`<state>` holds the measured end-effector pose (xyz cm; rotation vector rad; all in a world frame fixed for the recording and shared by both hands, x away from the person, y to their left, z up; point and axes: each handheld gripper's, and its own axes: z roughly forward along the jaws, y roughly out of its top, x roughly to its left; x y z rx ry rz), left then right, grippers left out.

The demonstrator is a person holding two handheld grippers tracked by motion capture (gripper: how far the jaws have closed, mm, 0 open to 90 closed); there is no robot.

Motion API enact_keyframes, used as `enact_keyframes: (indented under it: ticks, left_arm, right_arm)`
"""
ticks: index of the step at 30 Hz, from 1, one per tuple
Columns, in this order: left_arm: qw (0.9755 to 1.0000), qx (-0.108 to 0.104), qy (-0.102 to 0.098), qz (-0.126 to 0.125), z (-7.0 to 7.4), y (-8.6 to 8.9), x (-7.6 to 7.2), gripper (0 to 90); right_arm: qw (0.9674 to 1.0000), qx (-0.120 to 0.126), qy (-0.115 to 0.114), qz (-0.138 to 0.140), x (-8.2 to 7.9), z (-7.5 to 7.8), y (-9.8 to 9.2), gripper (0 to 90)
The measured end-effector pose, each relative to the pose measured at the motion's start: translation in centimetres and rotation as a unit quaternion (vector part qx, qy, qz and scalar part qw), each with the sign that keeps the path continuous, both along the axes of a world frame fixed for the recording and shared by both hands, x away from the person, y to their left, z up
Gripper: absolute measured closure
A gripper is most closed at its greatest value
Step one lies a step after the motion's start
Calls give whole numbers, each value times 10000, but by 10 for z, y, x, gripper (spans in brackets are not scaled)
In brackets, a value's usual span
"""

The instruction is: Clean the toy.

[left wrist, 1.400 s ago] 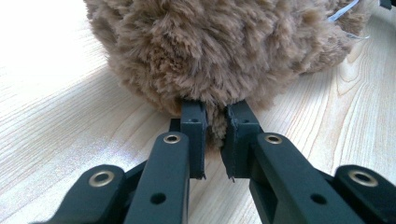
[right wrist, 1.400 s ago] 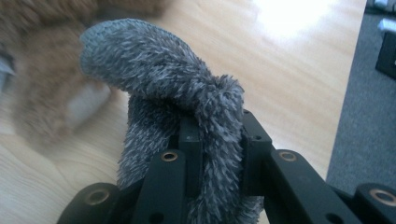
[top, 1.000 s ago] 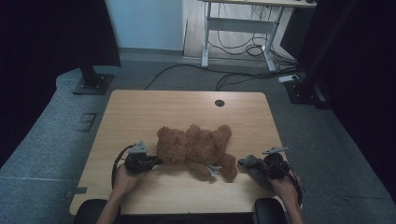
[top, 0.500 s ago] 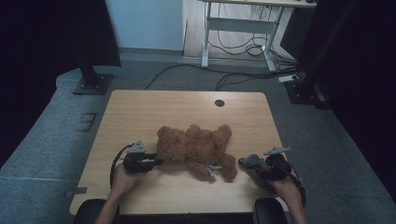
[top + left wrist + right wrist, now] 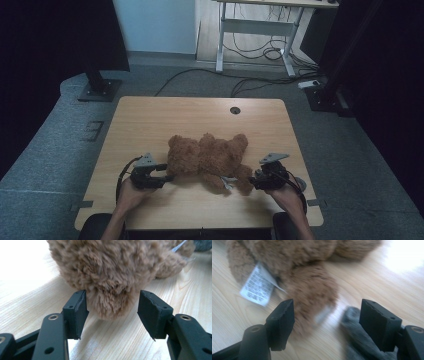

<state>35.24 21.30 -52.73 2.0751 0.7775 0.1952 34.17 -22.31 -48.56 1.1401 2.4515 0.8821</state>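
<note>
A brown teddy bear [image 5: 210, 157] lies across the near half of the wooden table [image 5: 165, 120]. My left gripper [image 5: 167, 176] sits at the bear's left end. In the left gripper view a fuzzy brown lobe [image 5: 111, 303] of the bear lies between the jaws of the left gripper [image 5: 112, 302], which have just been opening and do not squeeze it. My right gripper [image 5: 252, 181] is at the bear's lower right. Its jaws have also just been opening, and in its own view the right gripper [image 5: 327, 310] straddles a brown plush limb [image 5: 312, 295], open. A white label [image 5: 258, 286] hangs from the bear.
A piece of grey fabric [image 5: 359, 340] lies on the table under the right jaw. A round cable hole [image 5: 235, 109] is near the table's far edge. Beyond the table stand a desk frame [image 5: 255, 30] and floor cables [image 5: 260, 82].
My right hand has shifted left, closer to the bear's lower limb. The left hand has stayed where it was beside the bear.
</note>
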Motion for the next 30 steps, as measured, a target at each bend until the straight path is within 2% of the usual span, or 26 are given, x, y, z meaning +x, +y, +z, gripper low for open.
enact_keyframes:
  ticks: [5,8,14,18,22,26,30]
  left_arm:
    - [10000,42,80,13,-3,-3,2,401]
    - [9998,154,113,21,-6,-5,3,401]
    - [9996,229,145,4,-9,-11,4,412]
    - [9993,310,193,-19,-11,-15,6,429]
    - [9992,346,217,19,-13,-19,7,471]
    - [9991,331,259,31,-13,-20,8,560]
    - [9991,357,246,37,-14,-22,8,657]
  right_arm:
    - [9999,14,54,106,7,-12,17,245]
    - [9999,-38,98,129,9,-19,23,235]
    - [9994,-247,194,134,9,-35,27,224]
    - [9994,-240,214,128,8,-40,28,226]
    - [9993,-282,245,102,8,-44,29,275]
    - [9992,-340,187,55,6,-45,30,348]
    - [9991,-356,236,-17,5,-42,31,415]
